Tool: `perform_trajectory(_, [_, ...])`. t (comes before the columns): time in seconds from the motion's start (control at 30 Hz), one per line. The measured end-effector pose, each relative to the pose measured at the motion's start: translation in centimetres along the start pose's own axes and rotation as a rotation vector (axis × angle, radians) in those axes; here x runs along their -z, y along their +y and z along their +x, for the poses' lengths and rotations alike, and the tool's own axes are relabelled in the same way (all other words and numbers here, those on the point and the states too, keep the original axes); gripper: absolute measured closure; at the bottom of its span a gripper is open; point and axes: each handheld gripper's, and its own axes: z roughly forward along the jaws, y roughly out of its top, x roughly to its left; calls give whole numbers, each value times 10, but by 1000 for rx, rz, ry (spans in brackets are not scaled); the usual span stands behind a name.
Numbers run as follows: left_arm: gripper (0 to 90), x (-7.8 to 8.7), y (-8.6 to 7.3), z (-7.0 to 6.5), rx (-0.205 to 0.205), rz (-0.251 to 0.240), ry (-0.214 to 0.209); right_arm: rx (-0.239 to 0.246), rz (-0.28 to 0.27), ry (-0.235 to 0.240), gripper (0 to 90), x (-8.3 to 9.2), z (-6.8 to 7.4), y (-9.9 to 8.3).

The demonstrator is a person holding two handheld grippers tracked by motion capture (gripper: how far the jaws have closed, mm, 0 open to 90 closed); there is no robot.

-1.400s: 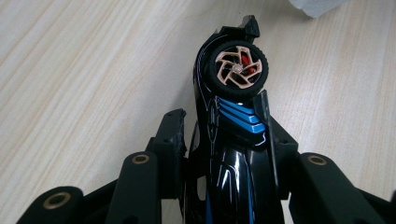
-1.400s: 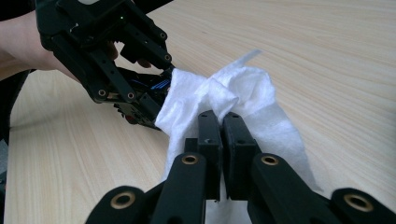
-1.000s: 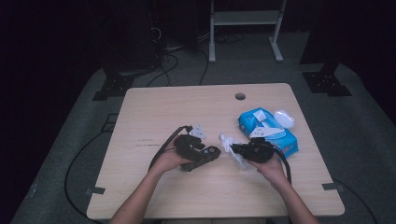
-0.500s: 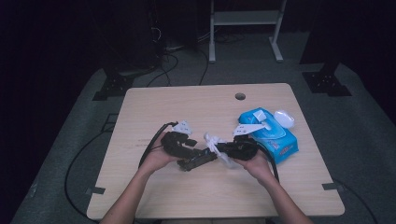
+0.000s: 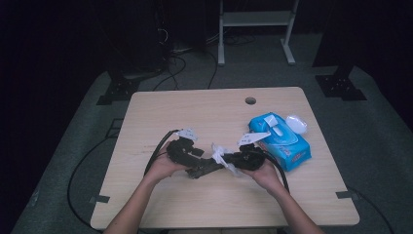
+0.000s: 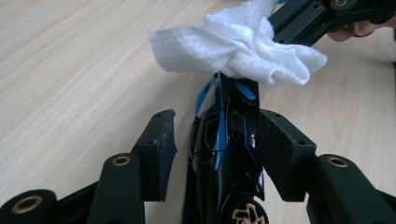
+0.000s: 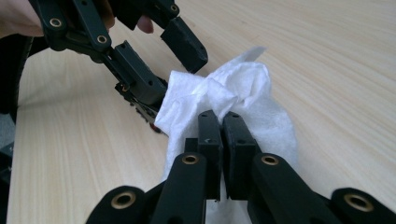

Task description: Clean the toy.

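Right gripper view, right tool pinching crumpled white wipe, left tool just opening around glossy black toy car.

One white wipe, one black toy car, apparently, one blue wipe pack, two grippers.

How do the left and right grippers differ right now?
The right gripper has its fingers pressed shut on the white wipe; the left gripper has just been opening, one finger standing off the black-and-blue toy car between them. Both rest low over the wooden table.
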Motion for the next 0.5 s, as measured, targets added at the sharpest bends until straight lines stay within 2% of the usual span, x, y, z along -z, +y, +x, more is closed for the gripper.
perform_trajectory(0.13, [498,-4,-2,-7,-13,-4,-24,21,14,-1,862,4,5,-5])
perform_trajectory(0.23, [483,-7,-4,-16,-43,12,-21,26,22,7,862,8,9,-12])
perform_trajectory(0.4, [435,-17,-11,-32,-94,17,15,37,43,6,861,14,14,-26])
perform_trajectory(0.5, [405,-22,-17,-44,-143,26,61,51,70,-3,861,16,18,-35])
